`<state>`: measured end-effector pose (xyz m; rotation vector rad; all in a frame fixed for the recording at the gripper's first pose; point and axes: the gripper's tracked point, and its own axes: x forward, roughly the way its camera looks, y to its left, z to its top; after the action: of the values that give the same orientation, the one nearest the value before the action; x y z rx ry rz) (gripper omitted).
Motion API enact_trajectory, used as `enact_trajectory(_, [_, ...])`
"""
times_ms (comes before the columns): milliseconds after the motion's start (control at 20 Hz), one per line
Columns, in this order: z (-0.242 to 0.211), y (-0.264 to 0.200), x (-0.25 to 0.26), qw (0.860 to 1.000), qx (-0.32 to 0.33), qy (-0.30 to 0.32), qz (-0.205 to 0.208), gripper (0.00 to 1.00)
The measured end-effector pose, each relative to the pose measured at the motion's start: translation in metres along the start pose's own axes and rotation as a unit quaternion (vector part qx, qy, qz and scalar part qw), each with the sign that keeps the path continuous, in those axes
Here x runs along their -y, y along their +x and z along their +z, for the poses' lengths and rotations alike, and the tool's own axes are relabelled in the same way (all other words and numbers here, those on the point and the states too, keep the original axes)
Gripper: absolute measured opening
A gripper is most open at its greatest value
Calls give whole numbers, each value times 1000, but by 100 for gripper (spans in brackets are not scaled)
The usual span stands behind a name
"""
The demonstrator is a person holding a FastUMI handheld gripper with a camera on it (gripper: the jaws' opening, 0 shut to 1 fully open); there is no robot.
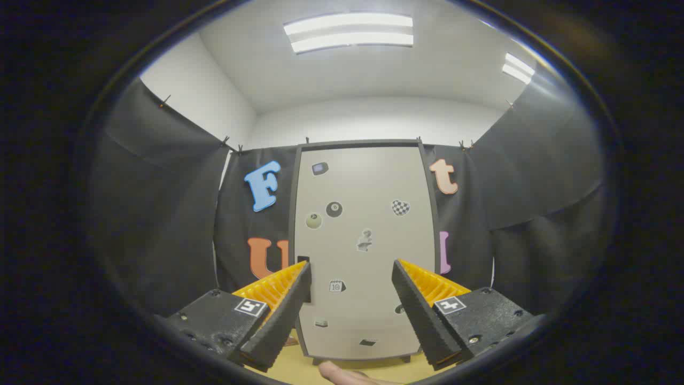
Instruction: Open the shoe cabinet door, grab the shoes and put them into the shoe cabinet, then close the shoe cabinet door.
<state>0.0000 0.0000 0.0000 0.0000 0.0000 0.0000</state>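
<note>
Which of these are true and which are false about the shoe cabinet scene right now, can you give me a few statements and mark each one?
1. The shoe cabinet door is closed. True.
2. The claw is shut on a shoe. False: its fingers stand apart with nothing between them.
3. Stickers dot the front of the door. True.
4. The cabinet lies on its side. False: it stands upright on short feet, ahead of the claw.
5. A small dark handle sits at the door's left edge, just above the left finger. True.
6. The claw is gripping the handle. False: the handle lies beyond the fingers, ungrasped.
</note>
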Motion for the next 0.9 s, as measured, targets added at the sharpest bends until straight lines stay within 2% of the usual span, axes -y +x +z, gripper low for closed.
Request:
enact_trajectory(300, [22, -15, 14, 999, 37, -11, -22, 99])
enact_trajectory(550, [32, -26, 3, 998, 63, -10, -9, 99])
enact_trajectory(750, [20, -25, -3, 1000, 30, -3, -8, 99])
enact_trajectory(900, [-5, -19, -9, 1000, -24, 9, 4, 98])
